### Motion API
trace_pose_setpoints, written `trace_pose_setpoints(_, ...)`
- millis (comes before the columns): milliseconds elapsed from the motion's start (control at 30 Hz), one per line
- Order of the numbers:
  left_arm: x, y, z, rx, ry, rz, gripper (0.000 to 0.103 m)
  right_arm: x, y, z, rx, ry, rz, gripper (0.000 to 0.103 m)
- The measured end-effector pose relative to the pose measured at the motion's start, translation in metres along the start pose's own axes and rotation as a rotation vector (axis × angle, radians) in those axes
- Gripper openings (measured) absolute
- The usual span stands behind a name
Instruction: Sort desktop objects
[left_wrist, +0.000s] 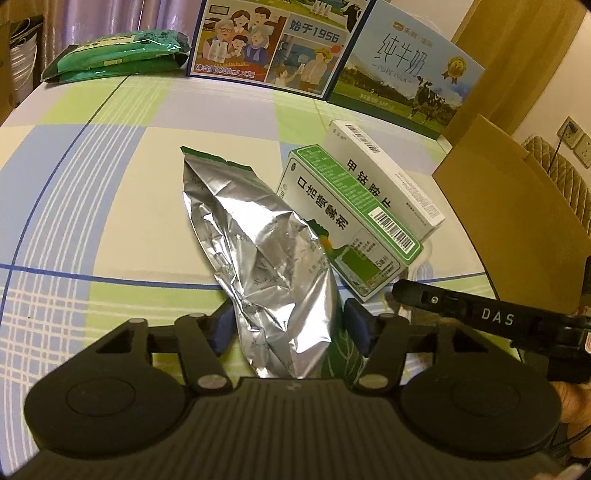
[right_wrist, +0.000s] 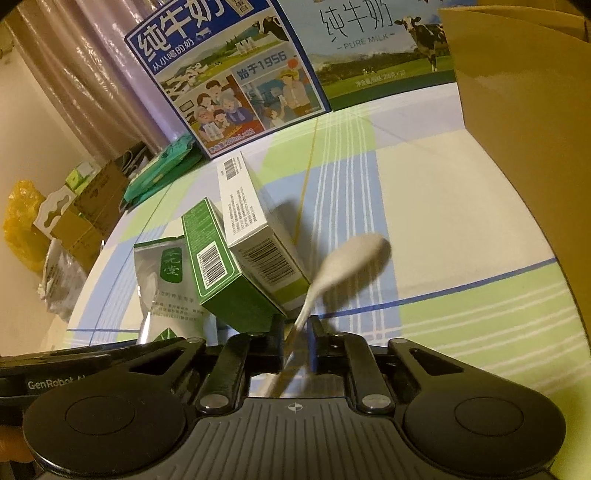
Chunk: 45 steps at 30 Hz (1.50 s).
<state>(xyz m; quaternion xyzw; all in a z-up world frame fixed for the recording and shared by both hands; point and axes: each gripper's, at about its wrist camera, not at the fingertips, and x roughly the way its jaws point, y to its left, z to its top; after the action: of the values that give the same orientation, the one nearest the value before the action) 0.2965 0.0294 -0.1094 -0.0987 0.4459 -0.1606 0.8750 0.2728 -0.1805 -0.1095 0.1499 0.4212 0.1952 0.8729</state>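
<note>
Our left gripper (left_wrist: 290, 326) clamps the silver foil pouch (left_wrist: 258, 258) above the checked tablecloth (left_wrist: 92, 206); our right gripper (right_wrist: 297, 338) pinches a pale spoon (right_wrist: 347, 266). Beyond lie a green box (left_wrist: 351, 221) and white box (left_wrist: 384, 177), then milk cartons (left_wrist: 266, 40).

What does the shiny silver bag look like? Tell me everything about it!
The silver foil pouch is crinkled and shiny, with a torn-looking green-edged top and a green leaf print near its bottom. The right wrist view shows its printed face with a green label. It sticks out between the left gripper fingers, which close on its lower end. It lies beside the green medicine box, above the checked tablecloth.
</note>
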Motion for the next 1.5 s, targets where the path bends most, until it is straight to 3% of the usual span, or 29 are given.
trace_pose_setpoints(167,-0.004,-0.004,-0.002,0.03,0.009,0.005,0.047,-0.01,0.002,-0.002,-0.007,0.014,-0.011,0.001)
trace_pose_setpoints(400,-0.019,-0.014,-0.018,0.052,0.059,0.005,0.045,-0.035,0.0,-0.021,0.005,0.064,-0.026,0.0)
trace_pose_setpoints(767,-0.072,-0.064,-0.086,0.182,0.106,0.03,0.042,-0.112,0.002,-0.078,0.003,0.118,-0.044,0.0)
trace_pose_setpoints(1033,-0.108,-0.091,-0.122,0.272,0.141,0.049,0.042,-0.167,0.001,-0.116,-0.013,0.111,-0.079,0.0)
trace_pose_setpoints(1333,-0.128,-0.1,-0.128,0.302,0.136,0.104,0.047,-0.185,-0.005,-0.128,-0.046,0.091,-0.114,0.002)
trace_pose_setpoints(1433,-0.132,-0.097,-0.126,0.299,0.131,0.116,0.052,-0.186,-0.008,-0.13,-0.048,0.087,-0.119,0.006)
trace_pose_setpoints(1467,-0.133,-0.096,-0.126,0.295,0.127,0.119,0.056,-0.186,-0.009,-0.13,-0.046,0.085,-0.118,0.013)
trace_pose_setpoints(1500,-0.133,-0.095,-0.124,0.291,0.122,0.123,0.06,-0.186,-0.01,-0.131,-0.046,0.084,-0.118,0.027)
